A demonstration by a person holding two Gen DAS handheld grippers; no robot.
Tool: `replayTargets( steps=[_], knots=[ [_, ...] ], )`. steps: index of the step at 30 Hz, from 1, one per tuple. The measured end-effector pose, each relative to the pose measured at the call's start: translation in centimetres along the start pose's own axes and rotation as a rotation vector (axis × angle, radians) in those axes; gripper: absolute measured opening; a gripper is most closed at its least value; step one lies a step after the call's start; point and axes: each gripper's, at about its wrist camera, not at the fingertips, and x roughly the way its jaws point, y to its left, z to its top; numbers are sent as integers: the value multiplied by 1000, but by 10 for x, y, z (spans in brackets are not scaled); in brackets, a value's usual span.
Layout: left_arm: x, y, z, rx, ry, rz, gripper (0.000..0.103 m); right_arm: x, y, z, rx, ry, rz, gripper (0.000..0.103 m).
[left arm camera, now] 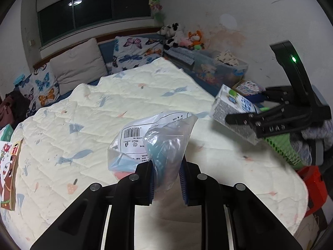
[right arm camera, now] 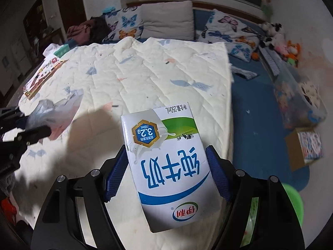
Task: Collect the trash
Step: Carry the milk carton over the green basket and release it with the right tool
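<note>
My left gripper (left arm camera: 166, 170) is shut on a crumpled clear plastic bag (left arm camera: 154, 137) with a barcode label, held above the cream quilt (left arm camera: 104, 108). My right gripper (right arm camera: 166, 158) is shut on a white and blue milk carton (right arm camera: 166, 162), held above the quilt's right edge. The carton (left arm camera: 233, 108) and right gripper (left arm camera: 235, 117) also show at the right of the left wrist view. The bag (right arm camera: 52, 112) and the left gripper (right arm camera: 33, 129) show at the left of the right wrist view.
Butterfly pillows (left arm camera: 137, 52) and a beige pillow (left arm camera: 79, 62) lie at the headboard. A picture book (left arm camera: 8, 175) lies at the quilt's left edge. Plush toys (left arm camera: 181, 37), a toy bin (left arm camera: 220, 66) and a small box (right arm camera: 306, 148) sit along the wall side. A green basket (left arm camera: 283, 145) stands right.
</note>
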Motion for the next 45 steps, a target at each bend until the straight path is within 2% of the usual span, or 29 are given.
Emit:
replayTargets(
  steps=[6,13,17,25,35,45],
  knots=[
    [-8,-32,6,42,-19,-54,19,-44,-28,-41,113,-23,-50,74],
    [-14,-78,16,111,-43,-121,19,-82,-86,-100,260,-5,-182,74],
    [-12,-104,22,137,-43,-154,19,-86,-116,-127,330,22,-238,74],
    [-8,-142,29,195,-39,-191,19,-83,-156,-169,444,46,-269,75],
    [1,-167,35,227,-26,-218,19,-88,-171,-187,497,29,-271,78],
    [12,-210,42,267,-14,-278,19,-123,-166,-192,470,-26,-299,79]
  ],
)
